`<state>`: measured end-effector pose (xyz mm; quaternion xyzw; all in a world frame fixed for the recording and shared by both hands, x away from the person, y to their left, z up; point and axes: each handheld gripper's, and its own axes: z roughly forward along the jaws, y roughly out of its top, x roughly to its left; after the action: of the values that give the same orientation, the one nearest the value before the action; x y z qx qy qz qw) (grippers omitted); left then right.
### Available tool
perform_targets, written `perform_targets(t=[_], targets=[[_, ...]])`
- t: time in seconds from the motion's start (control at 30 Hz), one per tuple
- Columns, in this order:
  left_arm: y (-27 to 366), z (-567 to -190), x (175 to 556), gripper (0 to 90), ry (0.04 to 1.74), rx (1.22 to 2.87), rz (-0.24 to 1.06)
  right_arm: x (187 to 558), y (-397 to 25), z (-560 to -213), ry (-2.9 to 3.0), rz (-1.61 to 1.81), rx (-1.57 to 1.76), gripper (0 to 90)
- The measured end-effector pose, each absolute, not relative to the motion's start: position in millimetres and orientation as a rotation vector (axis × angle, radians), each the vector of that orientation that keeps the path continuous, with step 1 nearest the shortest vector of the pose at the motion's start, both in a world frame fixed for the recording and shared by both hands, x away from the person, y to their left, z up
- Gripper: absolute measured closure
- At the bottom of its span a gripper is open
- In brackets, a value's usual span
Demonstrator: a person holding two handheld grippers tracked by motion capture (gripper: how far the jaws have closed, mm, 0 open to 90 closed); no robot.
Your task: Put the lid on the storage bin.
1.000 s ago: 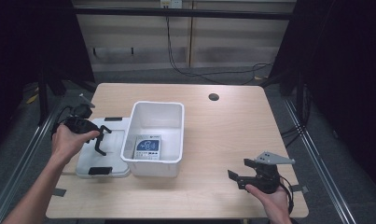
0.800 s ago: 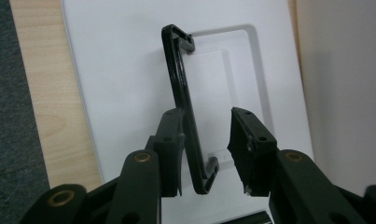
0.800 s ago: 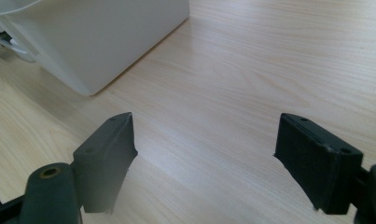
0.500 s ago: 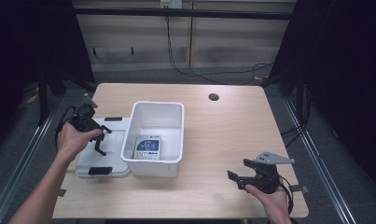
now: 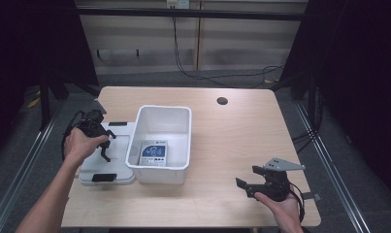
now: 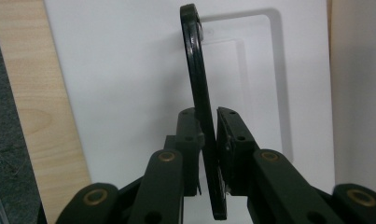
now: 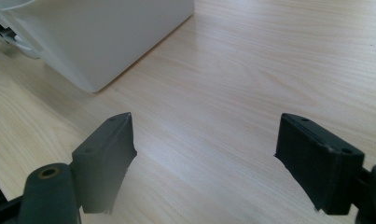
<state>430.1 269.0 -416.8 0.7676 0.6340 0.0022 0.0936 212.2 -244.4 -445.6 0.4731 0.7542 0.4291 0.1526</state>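
Two claws: one in each hand of the person, at opposite sides of the tabletop [image 5: 241,141]
Left claw [image 5: 105,145]: it is closed on a thin black clip [image 6: 202,116]; in the left gripper view the two jaws press the clip from both sides, and the clip stands on its edge and reaches past the fingertips
Below the left claw: a flat white lid [image 5: 116,158] which lies on the tabletop; the lid has a raised rectangular panel, seen behind the clip in the left gripper view
Black latch [image 5: 104,177]: on the near end of the lid, on the person's side of the left claw; a second dark latch [image 5: 117,124] is at the far end
White bin [image 5: 160,167]: just beside the left claw, touching the edge of the lid; a printed blue and white packet [image 5: 154,150] lies flat inside it
Right claw [image 5: 245,180]: open, with nothing between the jaws; it is low over bare wood, well apart from the bin
Ahead of the right claw: a corner of the bin
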Motion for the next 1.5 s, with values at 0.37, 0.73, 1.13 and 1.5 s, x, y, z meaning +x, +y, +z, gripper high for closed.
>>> perform_targets(t=[0.37, 0.73, 1.13, 1.5], targets=[[257.7, -417.2, 435.5, 81.6, 1.933, 2.295, 0.003, 212.3, -243.5, -446.1, 2.176, 1.228, 1.35, 19.2], [250.9, -415.5, 436.4, 84.7, 1.976, 2.304, 0.03, 212.7, -242.7, -446.7, 2.184, 1.222, 1.348, 19.2], [258.5, -405.2, 433.2, 84.8, 1.975, 2.289, 0.015, 213.0, -242.7, -446.7, 2.187, 1.223, 1.348, 19.1], [273.6, -387.0, 427.3, 84.8, 1.945, 2.274, 0.008, 213.7, -243.1, -446.8, 2.185, 1.225, 1.353, 19.0]])
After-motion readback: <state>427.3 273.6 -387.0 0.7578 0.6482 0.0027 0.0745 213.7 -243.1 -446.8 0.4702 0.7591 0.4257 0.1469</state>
